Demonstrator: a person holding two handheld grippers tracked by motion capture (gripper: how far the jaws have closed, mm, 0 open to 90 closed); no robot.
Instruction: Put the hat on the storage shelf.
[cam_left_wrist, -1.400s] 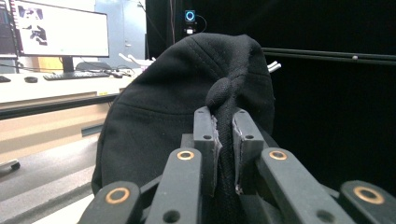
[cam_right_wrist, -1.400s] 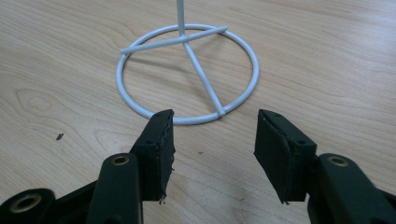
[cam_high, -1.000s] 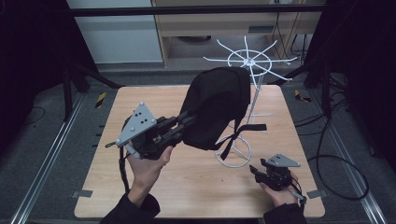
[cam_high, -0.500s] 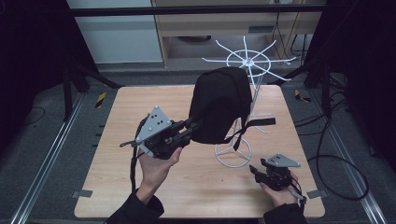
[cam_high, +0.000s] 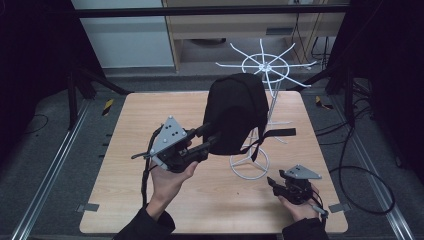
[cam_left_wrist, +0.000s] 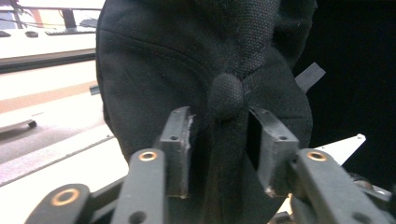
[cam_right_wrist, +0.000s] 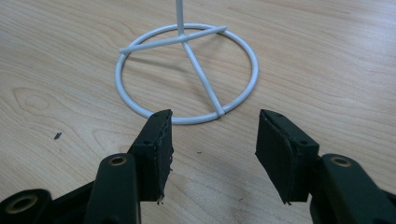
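Dark curtains and grey floor surround a light wooden tabletop (cam_high: 125, 150) in the high view. On it stands a white wire rack (cam_high: 265, 65) with a spoked ring on top and a round ring foot, and a black fabric baseball cap (cam_high: 235, 112) hangs against its stem, its strap sticking out to the right. The left gripper (cam_high: 210, 137) reaches in level from the left with its fingers at the cap's lower edge; the right gripper (cam_high: 274, 181) rests low near the tabletop's front right corner, well apart from the cap.

Seen from the left gripper view, the cap (cam_left_wrist: 187, 70) is right ahead, its crown button between the two fingers (cam_left_wrist: 177, 140). These have just been opening: there is a gap on each side of the cloth, so they no longer pinch it, and the cap seems to hang on the rack by itself.

Over in the right gripper view, the fingers (cam_right_wrist: 156, 149) stand wide apart with nothing between them, above bare wood just short of the rack's ring foot (cam_right_wrist: 187, 74).

I judge the cap light and soft: the crown will fold and bunch under a pinch, and cloth grips well, so slipping is unlikely. The stiffer spots, the button seam or the brim, are the best places to take hold. The thin rack looks easy to tip, so any tug should be gentle.
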